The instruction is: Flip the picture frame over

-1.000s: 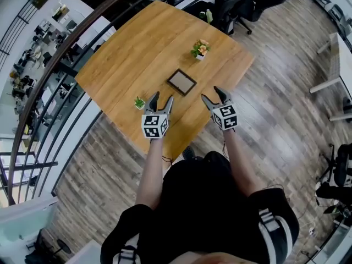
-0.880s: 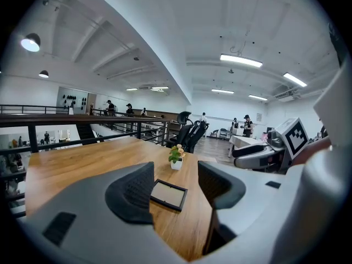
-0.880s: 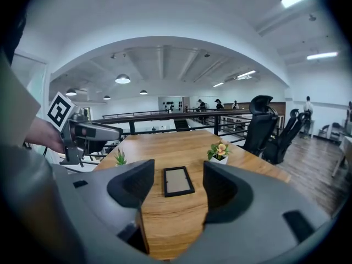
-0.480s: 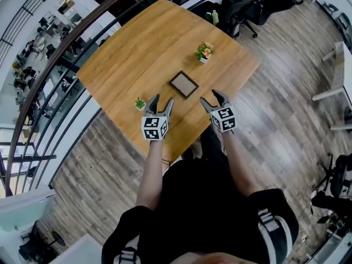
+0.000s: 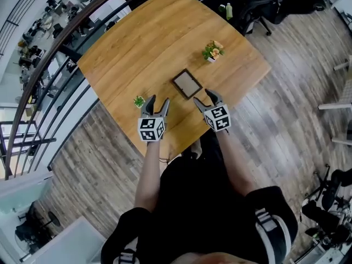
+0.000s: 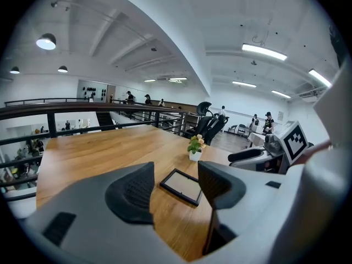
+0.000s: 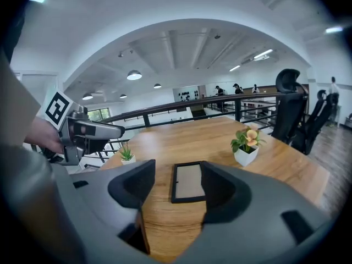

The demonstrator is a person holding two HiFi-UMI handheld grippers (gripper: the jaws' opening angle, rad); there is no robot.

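Note:
A small dark picture frame (image 5: 187, 84) lies flat on the wooden table (image 5: 143, 43), pale panel up. It shows ahead of both pairs of jaws, in the left gripper view (image 6: 182, 186) and in the right gripper view (image 7: 187, 182). My left gripper (image 5: 155, 104) hovers open over the table's near edge, left of the frame and short of it. My right gripper (image 5: 207, 97) stands open close to the frame's near right corner, not touching it. Nothing is between either pair of jaws.
A white pot with orange flowers (image 5: 212, 51) stands beyond the frame on the right. A tiny green plant (image 5: 139, 102) sits just left of my left gripper. A dark railing (image 5: 49, 65) runs along the table's far left side. Office chairs (image 5: 258, 4) stand past the far corner.
Both grippers have moved forward and down toward the frame. The right one has come nearest, up to the frame's near corner. The frame has not moved.

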